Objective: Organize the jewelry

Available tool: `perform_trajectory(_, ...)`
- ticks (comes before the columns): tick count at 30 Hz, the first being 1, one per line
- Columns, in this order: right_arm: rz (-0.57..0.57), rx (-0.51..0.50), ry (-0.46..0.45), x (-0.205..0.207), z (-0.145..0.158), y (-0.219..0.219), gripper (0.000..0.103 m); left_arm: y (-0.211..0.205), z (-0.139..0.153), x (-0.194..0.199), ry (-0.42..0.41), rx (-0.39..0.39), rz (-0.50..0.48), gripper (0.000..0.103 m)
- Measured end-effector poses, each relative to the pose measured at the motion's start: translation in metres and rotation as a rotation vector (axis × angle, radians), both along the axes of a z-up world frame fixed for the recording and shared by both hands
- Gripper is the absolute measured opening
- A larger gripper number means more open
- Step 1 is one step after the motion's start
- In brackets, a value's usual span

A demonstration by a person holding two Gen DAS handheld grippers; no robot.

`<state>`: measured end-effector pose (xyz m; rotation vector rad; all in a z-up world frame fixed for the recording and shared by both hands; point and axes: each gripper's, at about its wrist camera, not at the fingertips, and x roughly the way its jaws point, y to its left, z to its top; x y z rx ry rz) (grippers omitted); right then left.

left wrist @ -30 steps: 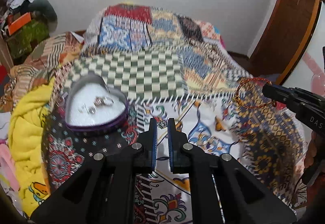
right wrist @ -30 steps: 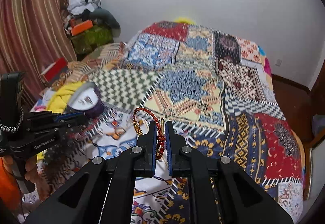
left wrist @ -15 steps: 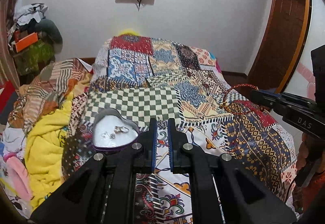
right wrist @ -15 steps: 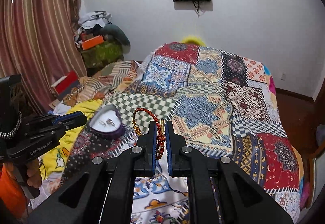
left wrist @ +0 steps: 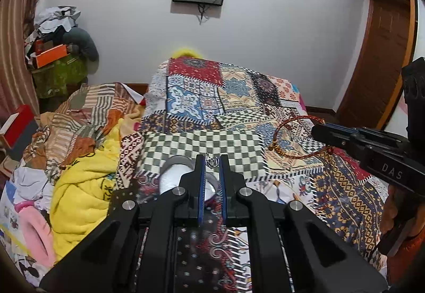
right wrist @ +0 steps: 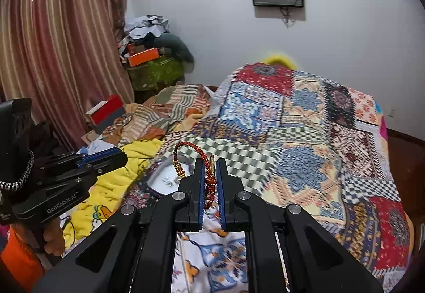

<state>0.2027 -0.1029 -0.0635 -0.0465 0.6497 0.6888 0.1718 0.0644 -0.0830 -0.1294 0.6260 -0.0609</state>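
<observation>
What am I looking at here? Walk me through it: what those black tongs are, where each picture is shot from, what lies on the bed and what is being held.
No robot here: a person holds a black two-finger gripper in each hand, with a wide-angle camera on each looking along its fingers. One picture is from the left gripper, the other from the right gripper; each also shows the other one at its edge. Below is a bed with a patchwork bedspread, a yellow blanket beside it, and a heart-shaped tin with a white lining and small silver pieces inside. The left gripper is shut on a small silver pendant. The right one is shut on a red braided bracelet.
</observation>
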Motion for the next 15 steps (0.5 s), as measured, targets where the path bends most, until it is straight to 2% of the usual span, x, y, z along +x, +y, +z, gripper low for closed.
perform_trajectory(15, 0.104, -0.032, 0.071, 0.026, -0.032, 0.068, 0.007, 0.038, -0.026, 0.02, 0.045, -0.001, 0.05, 0.008)
